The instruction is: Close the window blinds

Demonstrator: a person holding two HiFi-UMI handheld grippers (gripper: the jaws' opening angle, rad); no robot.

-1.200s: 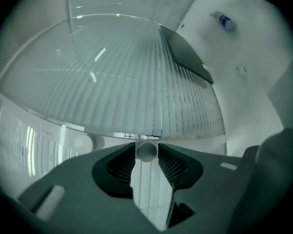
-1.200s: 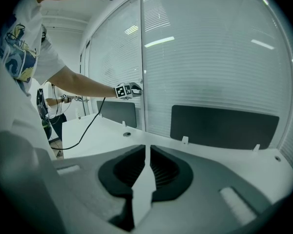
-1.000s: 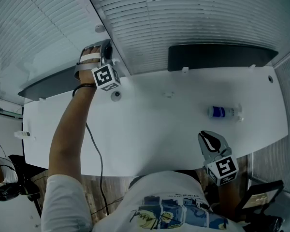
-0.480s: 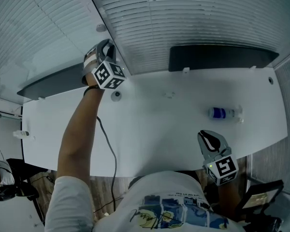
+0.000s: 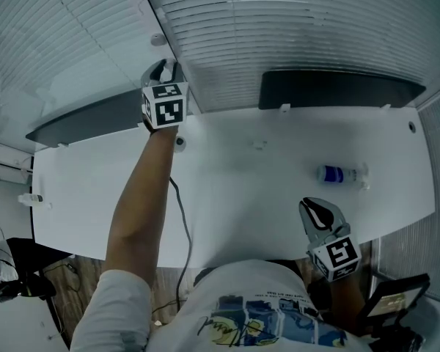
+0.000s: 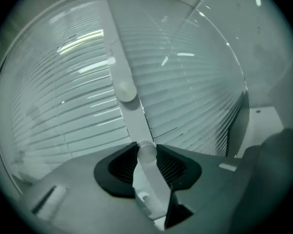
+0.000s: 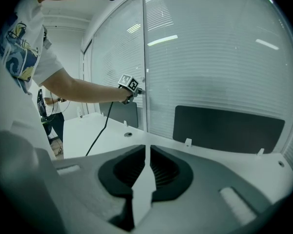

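Observation:
White slatted blinds (image 5: 293,28) fill the window panes behind the desk, parted by a white upright frame bar (image 5: 161,28). My left gripper (image 5: 165,70) is raised against that bar. In the left gripper view its dark pads (image 6: 122,165) close from both sides on a white round blind knob (image 6: 147,153) that stands out from the bar (image 6: 132,116). A second round knob (image 6: 126,90) sits higher on the bar. My right gripper (image 5: 319,213) hangs low by the desk's near edge, shut and empty, its tips (image 7: 146,152) almost touching.
A white desk (image 5: 242,196) runs under the window, with a small blue-labelled bottle (image 5: 339,172) at the right. Two dark panels (image 5: 337,88) (image 5: 88,119) stand along its far edge. A cable (image 5: 182,218) hangs from the left arm, near a round desk grommet (image 5: 180,142).
My left gripper has shifted right and slightly up along the frame bar, turning so its marker cube faces the camera; the arm swung right with it. The right gripper stayed put.

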